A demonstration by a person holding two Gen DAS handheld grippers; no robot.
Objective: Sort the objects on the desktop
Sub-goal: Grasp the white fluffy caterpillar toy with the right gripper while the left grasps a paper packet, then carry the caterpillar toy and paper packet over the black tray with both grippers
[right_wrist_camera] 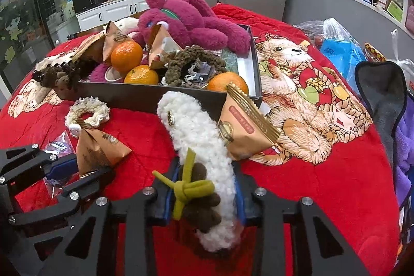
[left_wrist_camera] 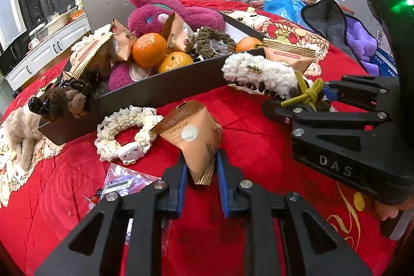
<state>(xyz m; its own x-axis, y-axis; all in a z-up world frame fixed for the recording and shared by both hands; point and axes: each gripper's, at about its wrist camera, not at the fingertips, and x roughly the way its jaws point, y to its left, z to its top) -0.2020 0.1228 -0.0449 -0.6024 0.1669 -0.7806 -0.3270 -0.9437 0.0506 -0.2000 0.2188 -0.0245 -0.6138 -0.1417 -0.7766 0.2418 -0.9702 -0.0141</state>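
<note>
The left gripper (left_wrist_camera: 200,179) has its fingers clamped on the crimped end of a light, crinkly tan snack packet (left_wrist_camera: 192,139) standing on the red tabletop (left_wrist_camera: 258,146). The right gripper (right_wrist_camera: 204,195) pinches a soft, fluffy white hair claw (right_wrist_camera: 196,131) near its olive bow, beside the dark box (right_wrist_camera: 145,96); I'd grip gently.

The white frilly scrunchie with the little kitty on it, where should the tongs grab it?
Grab the white scrunchie on its frilly ring, on the side away from the kitty charm. Come from above, one finger in the hole, one outside. It lies flat on the red cloth, so a side approach would only push it, and the paper packet touches its right edge.
</note>
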